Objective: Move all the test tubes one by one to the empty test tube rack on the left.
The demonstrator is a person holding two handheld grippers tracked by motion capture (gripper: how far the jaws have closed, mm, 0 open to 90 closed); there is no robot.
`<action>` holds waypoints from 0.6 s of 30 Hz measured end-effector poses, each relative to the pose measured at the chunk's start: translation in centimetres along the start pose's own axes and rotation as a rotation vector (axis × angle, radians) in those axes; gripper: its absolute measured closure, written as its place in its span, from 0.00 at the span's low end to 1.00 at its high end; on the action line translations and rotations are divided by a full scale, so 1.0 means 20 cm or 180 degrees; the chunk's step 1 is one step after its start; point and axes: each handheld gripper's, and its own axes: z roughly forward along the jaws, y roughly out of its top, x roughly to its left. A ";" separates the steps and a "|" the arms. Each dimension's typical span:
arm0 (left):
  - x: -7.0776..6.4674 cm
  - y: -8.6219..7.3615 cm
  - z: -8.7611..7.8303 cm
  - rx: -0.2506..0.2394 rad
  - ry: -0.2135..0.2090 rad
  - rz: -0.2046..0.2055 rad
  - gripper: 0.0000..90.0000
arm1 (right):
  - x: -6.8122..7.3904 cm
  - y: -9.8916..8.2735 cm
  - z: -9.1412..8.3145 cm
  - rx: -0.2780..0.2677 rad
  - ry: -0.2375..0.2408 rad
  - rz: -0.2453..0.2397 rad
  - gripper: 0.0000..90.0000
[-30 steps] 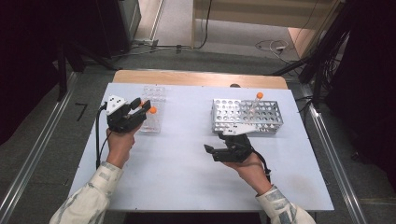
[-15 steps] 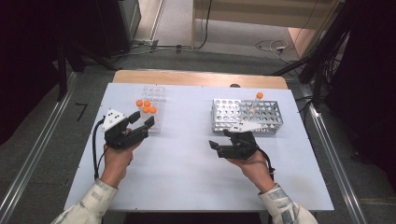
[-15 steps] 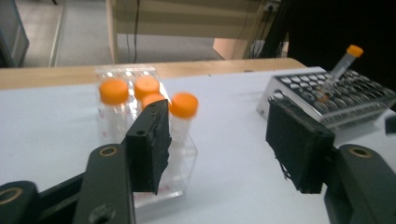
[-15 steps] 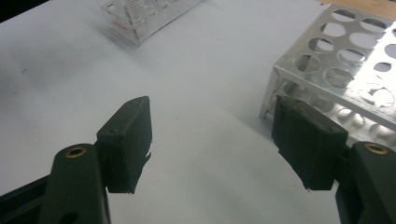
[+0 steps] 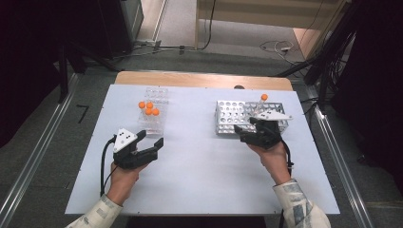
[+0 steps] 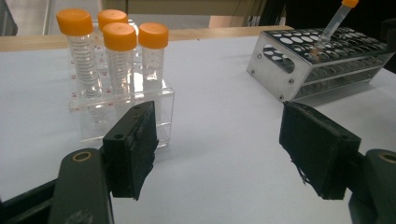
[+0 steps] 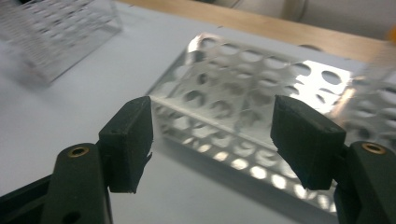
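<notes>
orange caps point(image 6: 112, 32) | silver metal rack point(image 5: 228, 118) | black tongs point(image 6: 224, 158)

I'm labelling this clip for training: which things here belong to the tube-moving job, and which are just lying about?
Part of the job:
- four orange-capped tubes in the clear rack
- metal rack with one tube
- left gripper, jaws just opened, empty
- right gripper, open

Just lying about:
- cables on the floor
</notes>
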 end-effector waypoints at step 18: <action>-0.01 0.00 -0.01 -0.0031 -0.0091 0.0012 0.31 | -0.31 0.11 0.16 0.0024 -0.0842 0.0424 0.38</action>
